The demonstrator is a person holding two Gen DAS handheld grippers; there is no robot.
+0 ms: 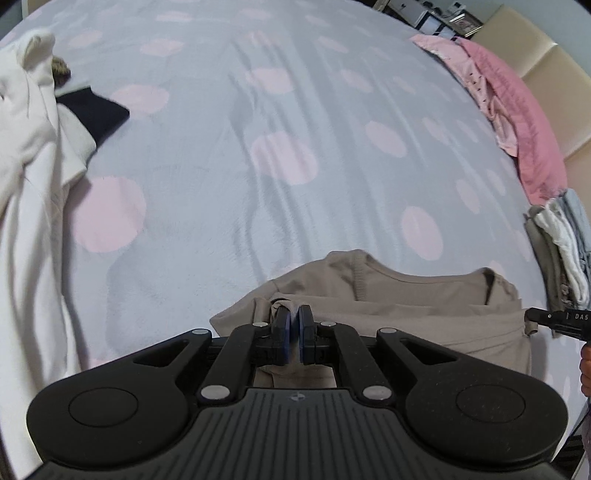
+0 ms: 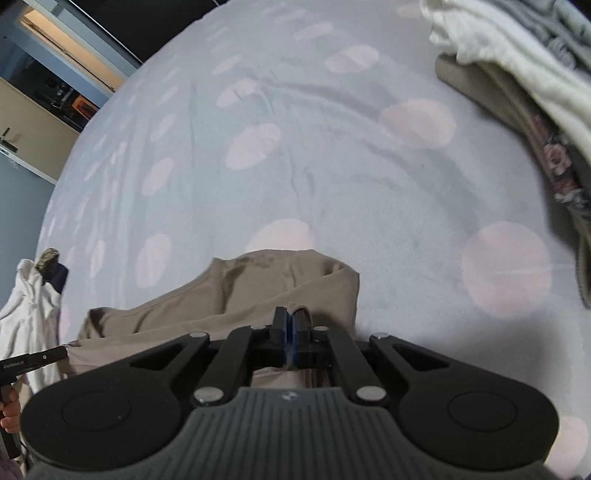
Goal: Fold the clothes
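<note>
We had the left gripper point(image 1: 294, 318) and right gripper point(image 2: 291, 322) each clenched on the taupe knit top point(image 1: 424, 314), low over the grey pink-dotted bedspread point(image 1: 221, 147). One loose white garment heap point(image 1: 26, 166) lay left, one folded stack point(image 2: 517, 74) right, path unobstructed.

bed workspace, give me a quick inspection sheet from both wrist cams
surface: grey bedspread with pink dots, lightly creased.
job's things: tan garment lying partly folded at the near edge.
clutter: white clothes and a dark item on one side; pink bedding and a folded stack on the other.
grippers: left hand-held gripper shut on a bunched tan edge; right hand-held gripper shut on the tan cloth too.
cables: nothing seen.
surroundings: padded cream headboard, shelving and a doorway beyond the bed.
</note>
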